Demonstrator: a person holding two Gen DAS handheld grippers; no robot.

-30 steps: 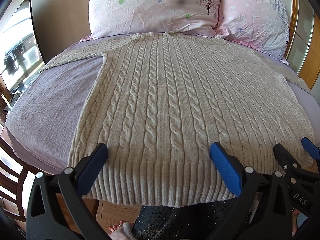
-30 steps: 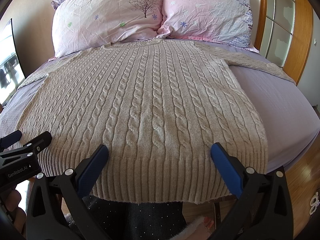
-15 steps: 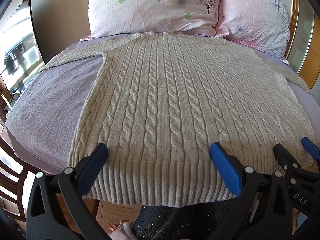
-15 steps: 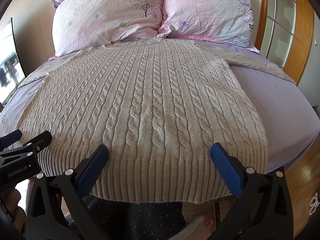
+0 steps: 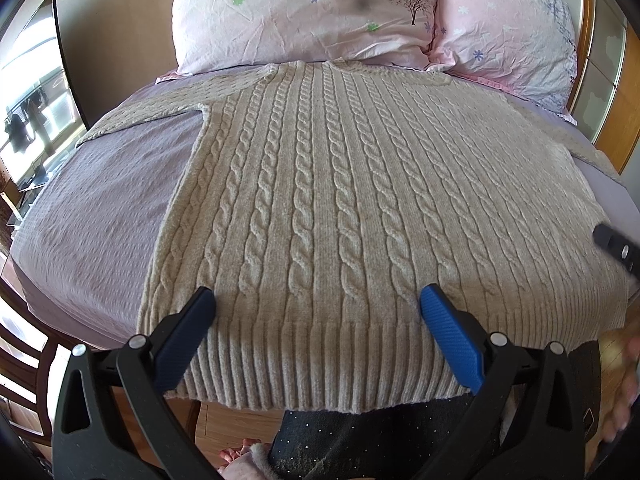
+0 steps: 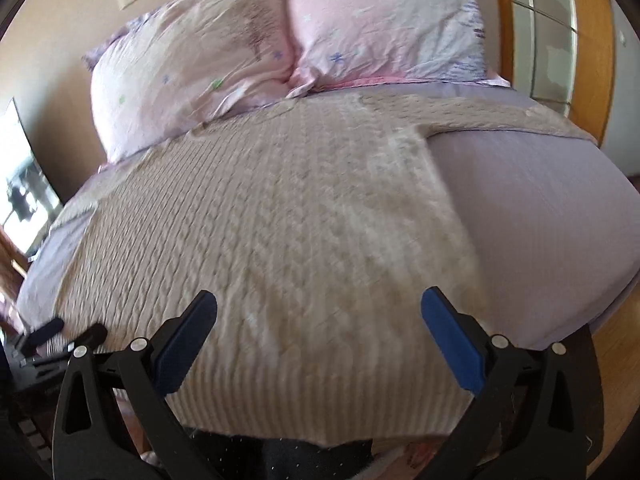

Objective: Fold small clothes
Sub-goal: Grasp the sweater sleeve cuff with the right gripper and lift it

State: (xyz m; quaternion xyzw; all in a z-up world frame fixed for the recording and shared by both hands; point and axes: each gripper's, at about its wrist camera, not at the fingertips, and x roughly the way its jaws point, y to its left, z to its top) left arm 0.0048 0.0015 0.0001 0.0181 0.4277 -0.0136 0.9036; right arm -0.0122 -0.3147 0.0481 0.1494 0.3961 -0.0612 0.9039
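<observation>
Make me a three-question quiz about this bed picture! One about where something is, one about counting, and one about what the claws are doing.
1. Where does the sweater lie?
A. on the floor
B. flat on the bed
C. on a chair

2. How many pillows are at the head of the bed?
A. one
B. two
C. four

3. What are the left claw and right claw doing?
A. both open, holding nothing
B. both shut on the sweater
C. one is holding a pillow

Answers:
1. B, since the sweater is spread out over the purple sheet.
2. B, since two pink pillows sit side by side.
3. A, since each claw's blue fingers stand wide apart above the hem.
</observation>
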